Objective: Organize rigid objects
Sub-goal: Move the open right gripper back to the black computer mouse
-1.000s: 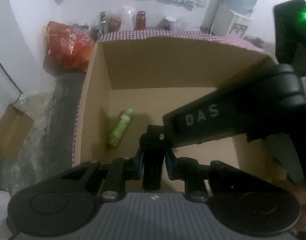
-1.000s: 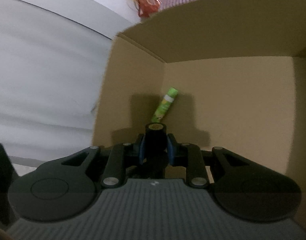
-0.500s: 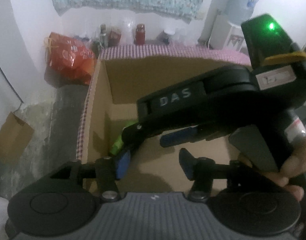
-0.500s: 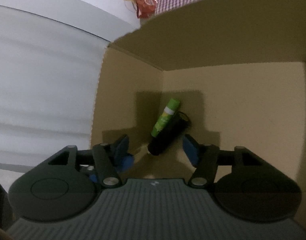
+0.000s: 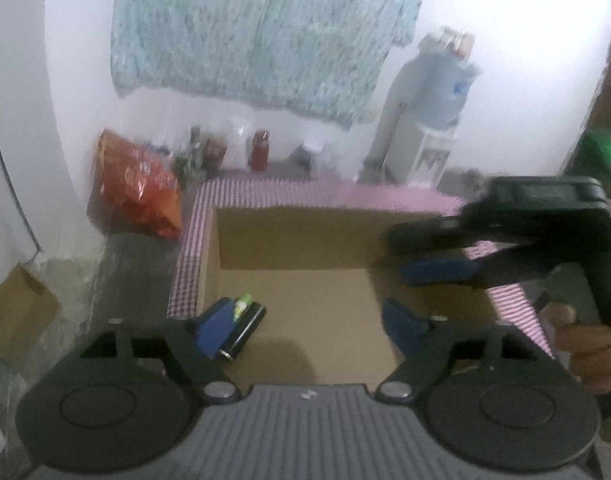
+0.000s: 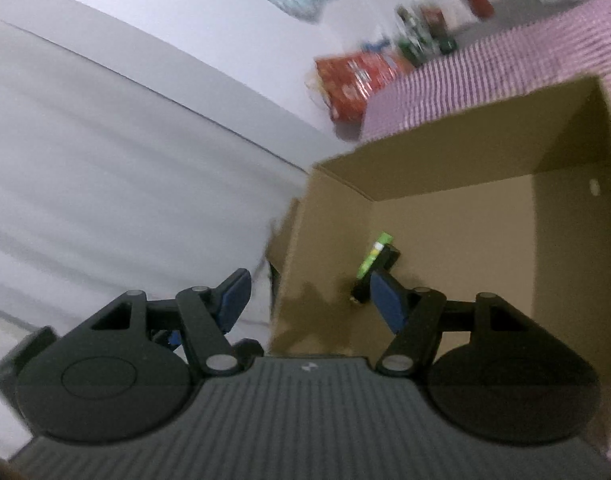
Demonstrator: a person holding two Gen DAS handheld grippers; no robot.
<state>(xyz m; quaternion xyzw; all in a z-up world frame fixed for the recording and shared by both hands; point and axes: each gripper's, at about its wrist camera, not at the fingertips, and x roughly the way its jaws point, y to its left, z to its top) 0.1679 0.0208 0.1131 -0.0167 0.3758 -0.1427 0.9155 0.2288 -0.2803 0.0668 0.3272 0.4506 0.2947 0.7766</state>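
Observation:
An open cardboard box (image 5: 289, 236) stands on a pink checked cloth (image 5: 305, 192). On its floor at the near left lie a black cylinder (image 5: 245, 330) and a green tube (image 5: 241, 304), side by side and touching. Both show in the right wrist view, the black cylinder (image 6: 385, 262) and the green tube (image 6: 371, 258). My left gripper (image 5: 307, 324) is open and empty above the box's near edge. My right gripper (image 6: 307, 296) is open and empty, raised above the box's left wall; it shows in the left wrist view (image 5: 437, 256) at the right, held by a hand.
A red bag (image 5: 135, 184), jars and bottles (image 5: 259, 154) and a water dispenser (image 5: 425, 120) stand behind the box by the white wall. A small cardboard piece (image 5: 17, 312) lies on the floor at left. The box's walls (image 6: 565, 224) rise around the objects.
One second ago both grippers were shut on the black cylinder. They opened, the cylinder dropped beside the green tube, and both grippers have since lifted up and back from the box.

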